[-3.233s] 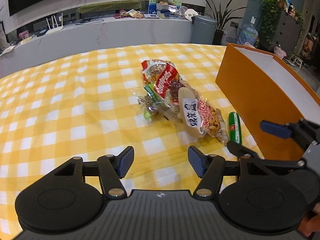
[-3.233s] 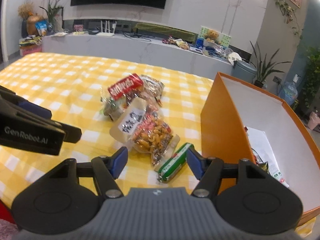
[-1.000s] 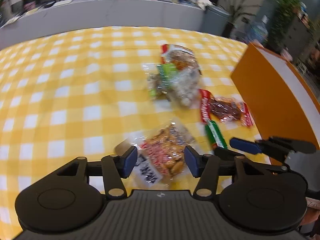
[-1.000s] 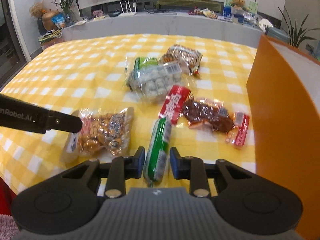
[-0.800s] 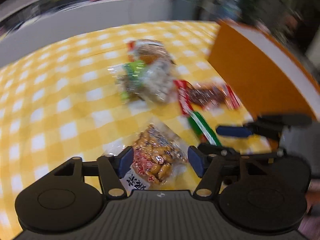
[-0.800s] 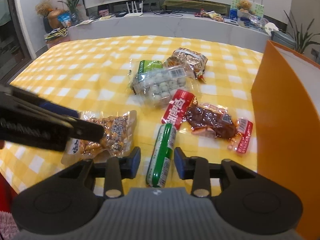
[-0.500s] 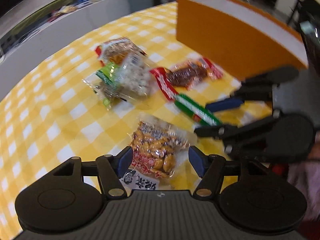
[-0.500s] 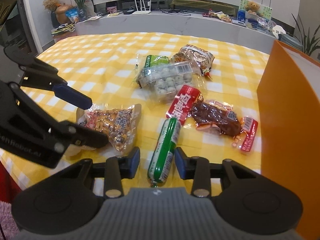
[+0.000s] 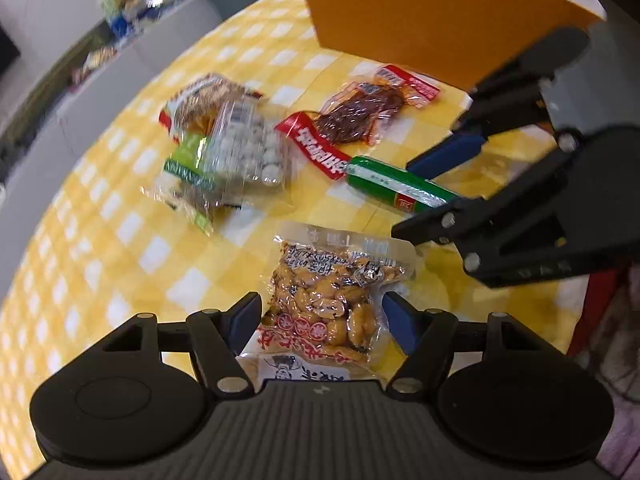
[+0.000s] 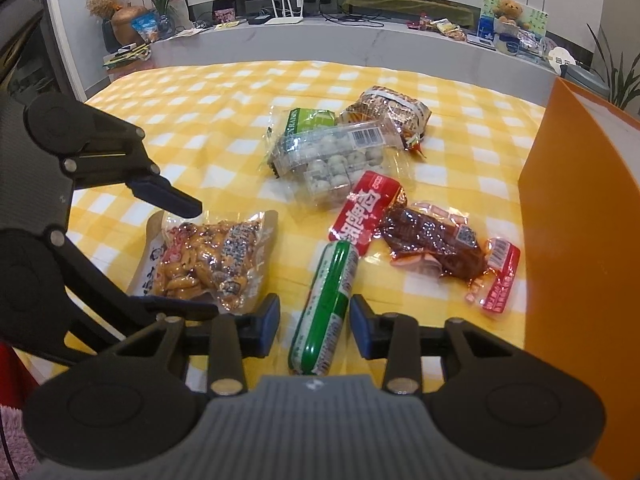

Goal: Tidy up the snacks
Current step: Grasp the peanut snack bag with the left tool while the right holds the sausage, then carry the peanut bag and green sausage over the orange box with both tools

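Several snack packs lie on the yellow checked table. My left gripper (image 9: 320,318) is open, its jaws on either side of a clear pack of yellow-brown nuts (image 9: 334,300), which also shows in the right wrist view (image 10: 208,254). My right gripper (image 10: 314,320) is open around the near end of a green sausage stick (image 10: 328,304), seen too in the left wrist view (image 9: 396,190). A red-labelled dark meat pack (image 10: 424,236), a clear tray of pale balls (image 10: 334,156) and a brown crinkled bag (image 10: 386,110) lie beyond.
A tall orange box (image 10: 584,208) with a white inside stands at the right of the table; it also shows in the left wrist view (image 9: 420,16). A grey counter (image 10: 320,40) with clutter runs behind the table. The table's near edge lies just below both grippers.
The snack pile has been spread out. The left gripper has swung right and closed in over the nut pack. The right gripper opened slightly around the green sausage.
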Available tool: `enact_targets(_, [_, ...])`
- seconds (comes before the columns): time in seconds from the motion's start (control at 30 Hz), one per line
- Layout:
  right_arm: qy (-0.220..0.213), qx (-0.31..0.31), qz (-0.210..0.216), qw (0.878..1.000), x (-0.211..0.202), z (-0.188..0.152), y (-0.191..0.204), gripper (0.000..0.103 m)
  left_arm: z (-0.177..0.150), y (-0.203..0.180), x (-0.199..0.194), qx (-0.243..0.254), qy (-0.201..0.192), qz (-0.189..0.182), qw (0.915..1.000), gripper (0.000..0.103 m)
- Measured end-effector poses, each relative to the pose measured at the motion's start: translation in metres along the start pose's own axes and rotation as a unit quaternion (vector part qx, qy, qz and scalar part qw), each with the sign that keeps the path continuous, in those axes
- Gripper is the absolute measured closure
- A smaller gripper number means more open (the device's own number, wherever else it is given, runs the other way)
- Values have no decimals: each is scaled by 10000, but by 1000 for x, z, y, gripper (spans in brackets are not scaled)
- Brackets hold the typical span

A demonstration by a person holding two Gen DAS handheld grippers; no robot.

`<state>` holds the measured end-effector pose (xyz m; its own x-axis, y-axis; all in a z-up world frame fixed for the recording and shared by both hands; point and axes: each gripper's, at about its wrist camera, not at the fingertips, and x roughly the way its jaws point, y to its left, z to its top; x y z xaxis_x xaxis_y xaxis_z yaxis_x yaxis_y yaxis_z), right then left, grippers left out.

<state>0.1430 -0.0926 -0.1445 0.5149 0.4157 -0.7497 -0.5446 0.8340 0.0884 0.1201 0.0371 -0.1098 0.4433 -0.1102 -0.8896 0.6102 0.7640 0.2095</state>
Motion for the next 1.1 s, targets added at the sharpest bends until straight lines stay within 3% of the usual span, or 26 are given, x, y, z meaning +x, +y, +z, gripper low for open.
enact_targets(0.1, [40, 63, 41, 10000, 2, 1, -1, 61, -1, 11, 4, -371, 16, -181, 9991, 23])
enact_targets(0.2, [60, 93, 59, 9999, 4, 1, -2, 61, -2, 21, 6, -756, 29, -338, 9966, 30])
enact_targets(0.23, [63, 108, 78, 9999, 4, 1, -3, 60, -2, 24, 7, -862, 24, -314, 9958, 35])
enact_targets(0.37, [88, 97, 74, 9999, 6, 4, -3, 61, -2, 21, 5, -940, 12, -163, 9954, 38])
enact_targets(0.53, [86, -21, -180, 9998, 7, 4, 0, 80, -1, 13, 1, -1053, 24, 240, 9941, 43])
enact_targets(0.73, [135, 10, -225, 9997, 7, 5, 0, 82, 0, 13, -5, -1381, -82, 528, 9890, 50])
enact_targets(1.1, [-61, -137, -245, 9996, -15, 9, 9, 82, -8, 15, -33, -2194, -352, 562, 9734, 50])
